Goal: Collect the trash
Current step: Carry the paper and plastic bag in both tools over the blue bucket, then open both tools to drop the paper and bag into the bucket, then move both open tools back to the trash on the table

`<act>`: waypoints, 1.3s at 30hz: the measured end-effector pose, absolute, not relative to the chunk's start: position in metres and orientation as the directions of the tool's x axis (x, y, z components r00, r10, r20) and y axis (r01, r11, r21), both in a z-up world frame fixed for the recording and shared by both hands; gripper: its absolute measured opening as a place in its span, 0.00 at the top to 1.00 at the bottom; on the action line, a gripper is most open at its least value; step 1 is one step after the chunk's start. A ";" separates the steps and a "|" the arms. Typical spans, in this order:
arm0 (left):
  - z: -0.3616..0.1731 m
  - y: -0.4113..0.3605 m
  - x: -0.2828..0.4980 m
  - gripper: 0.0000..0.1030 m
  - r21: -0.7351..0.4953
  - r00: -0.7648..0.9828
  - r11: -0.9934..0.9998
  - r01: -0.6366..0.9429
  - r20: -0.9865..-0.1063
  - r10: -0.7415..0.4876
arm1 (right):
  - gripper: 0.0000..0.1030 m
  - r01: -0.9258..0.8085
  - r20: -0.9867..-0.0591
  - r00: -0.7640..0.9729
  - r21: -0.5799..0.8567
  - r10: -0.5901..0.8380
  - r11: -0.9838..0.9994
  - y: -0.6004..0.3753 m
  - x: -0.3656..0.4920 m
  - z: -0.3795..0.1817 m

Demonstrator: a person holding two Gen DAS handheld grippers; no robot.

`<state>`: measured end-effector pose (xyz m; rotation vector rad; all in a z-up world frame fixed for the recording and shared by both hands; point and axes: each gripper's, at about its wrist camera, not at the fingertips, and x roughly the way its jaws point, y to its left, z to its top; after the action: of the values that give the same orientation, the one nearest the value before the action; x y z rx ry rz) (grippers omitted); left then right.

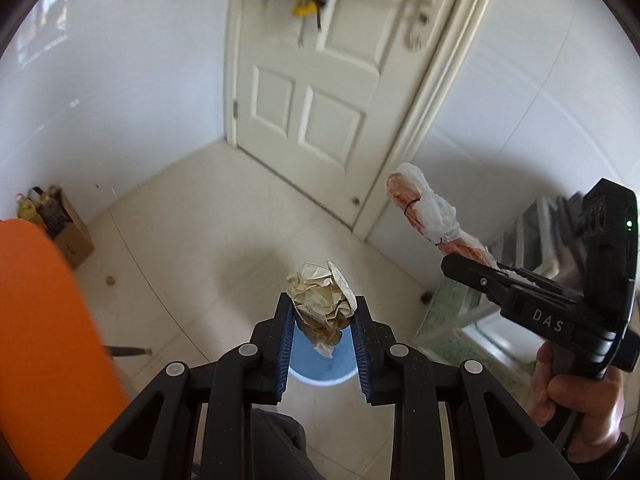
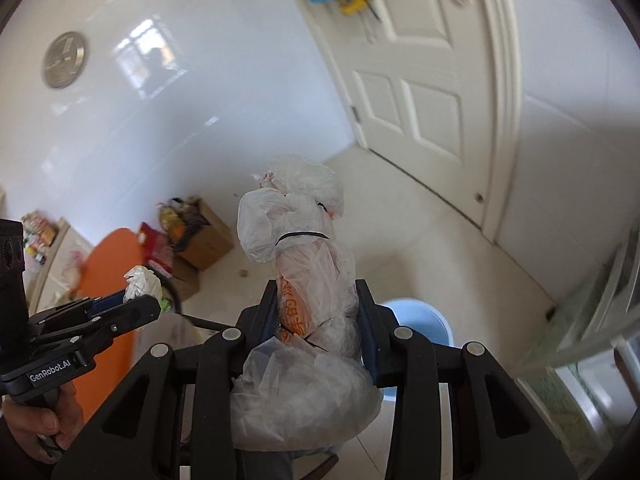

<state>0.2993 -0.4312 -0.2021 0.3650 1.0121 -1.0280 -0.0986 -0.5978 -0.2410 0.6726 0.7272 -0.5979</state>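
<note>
White tiled floor (image 1: 208, 208) holds a blue bin (image 1: 322, 364) near. Left gripper (image 1: 322, 308) pinches crumpled paper (image 1: 322, 300); right gripper (image 2: 318, 304) clamps a plastic bag (image 2: 312, 272).

Crumpled paper ball (image 1: 322, 300) above blue bin (image 1: 322, 364); tied plastic bag (image 2: 308, 280) nearby

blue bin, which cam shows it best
The right wrist view: the blue bin shows its rim and part of its inside, beside the right claw. In the left wrist view the bin is mostly hidden behind the left claw and its crumpled paper.
</note>
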 end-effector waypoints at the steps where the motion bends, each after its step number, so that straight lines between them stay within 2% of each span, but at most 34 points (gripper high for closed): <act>1: -0.215 -0.446 0.305 0.77 -0.190 0.113 0.501 0.844 -0.851 -0.513 | 0.65 0.706 -0.770 0.588 0.338 -0.248 0.622 -0.606 -0.101 -0.254; 5: -0.274 -0.503 0.329 0.76 -0.191 0.024 0.489 0.851 -0.916 -0.400 | 0.65 0.755 -0.829 0.523 0.343 -0.197 0.558 -0.635 -0.101 -0.308; 12: -0.342 -0.573 0.363 0.71 -0.200 -0.067 0.484 0.852 -0.958 -0.279 | 0.63 0.809 -0.879 0.465 0.373 -0.105 0.454 -0.679 -0.093 -0.383; 13: -0.351 -0.586 0.373 0.63 -0.186 -0.066 0.482 0.856 -0.965 -0.254 | 0.63 0.818 -0.885 0.456 0.374 -0.096 0.437 -0.682 -0.092 -0.391; 14: -0.359 -0.600 0.373 0.47 -0.175 -0.070 0.479 0.861 -0.971 -0.229 | 0.62 0.826 -0.890 0.448 0.375 -0.085 0.422 -0.687 -0.092 -0.399; 16: -0.368 -0.629 0.373 0.24 -0.142 -0.052 0.486 0.863 -0.980 -0.194 | 0.54 0.837 -0.895 0.442 0.383 -0.068 0.392 -0.695 -0.093 -0.411; 17: -0.369 -0.630 0.374 0.21 -0.124 -0.034 0.486 0.865 -0.981 -0.190 | 0.45 0.838 -0.894 0.444 0.391 -0.060 0.380 -0.697 -0.093 -0.416; 21: -0.367 -0.631 0.380 0.17 -0.091 0.005 0.511 0.855 -0.983 -0.184 | 0.16 0.841 -0.882 0.466 0.417 -0.071 0.343 -0.701 -0.100 -0.423; 24: -0.355 -0.623 0.388 0.16 -0.046 0.061 0.525 0.850 -0.981 -0.186 | 0.01 0.840 -0.869 0.486 0.436 -0.090 0.322 -0.701 -0.107 -0.418; 31: -0.314 -0.597 0.369 0.15 0.003 0.161 0.538 0.843 -0.956 -0.247 | 0.00 0.864 -0.875 0.456 0.391 -0.162 0.317 -0.683 -0.115 -0.384; 34: -0.291 -0.589 0.360 0.15 -0.010 0.180 0.551 0.834 -0.940 -0.289 | 0.00 0.859 -0.863 0.467 0.391 -0.193 0.331 -0.671 -0.116 -0.362; 39: -0.256 -0.528 0.346 0.14 -0.042 0.208 0.571 0.820 -0.908 -0.365 | 0.00 0.837 -0.826 0.503 0.393 -0.253 0.382 -0.641 -0.112 -0.314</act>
<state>0.3458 -0.5280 -0.2563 0.5124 1.0662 -0.8762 -0.1117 -0.6413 -0.3139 0.9236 0.7512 -0.7851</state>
